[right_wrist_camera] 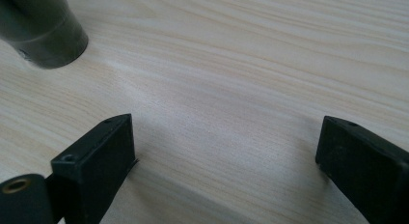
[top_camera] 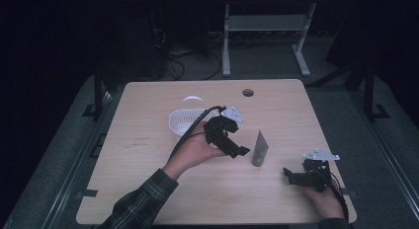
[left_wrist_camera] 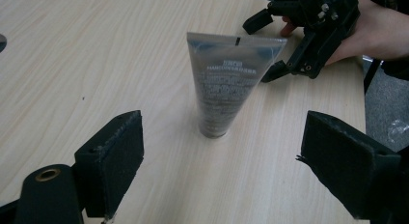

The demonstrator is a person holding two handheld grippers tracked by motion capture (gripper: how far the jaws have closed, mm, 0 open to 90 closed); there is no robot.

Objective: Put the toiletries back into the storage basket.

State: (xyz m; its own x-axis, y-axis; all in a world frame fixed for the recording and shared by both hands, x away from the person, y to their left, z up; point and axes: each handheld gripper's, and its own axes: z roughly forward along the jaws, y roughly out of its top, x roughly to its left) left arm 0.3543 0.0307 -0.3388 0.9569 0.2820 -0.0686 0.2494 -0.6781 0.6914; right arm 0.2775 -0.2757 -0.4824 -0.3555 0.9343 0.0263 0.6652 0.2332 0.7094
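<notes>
At about 5 o'clock on the light wood worktop (top_camera: 148, 199), nearest the person, the right gripper (top_camera: 291, 175) rests low by the front-right corner, held in a hand coming in from the bottom edge. Its jaws stand wide apart with only bare wood between them, gripping nothing, as the right gripper view shows. Toward 10 o'clock from it, near the worktop's centre, a grey tube (top_camera: 259, 149) stands upright on its cap, flat crimped end up. In the left gripper view the tube (left_wrist_camera: 226, 84) shows printed text too blurred to read. Just beside the tube at its 9 o'clock, the left gripper (top_camera: 236, 149) is held above the wood by a hand in a plaid sleeve (top_camera: 143, 199), jaws spread wide and empty, pointing at the tube without touching it. Farther off, at 10 o'clock, a white slotted basket (top_camera: 185, 121) with a raised handle sits behind that gripper.
</notes>
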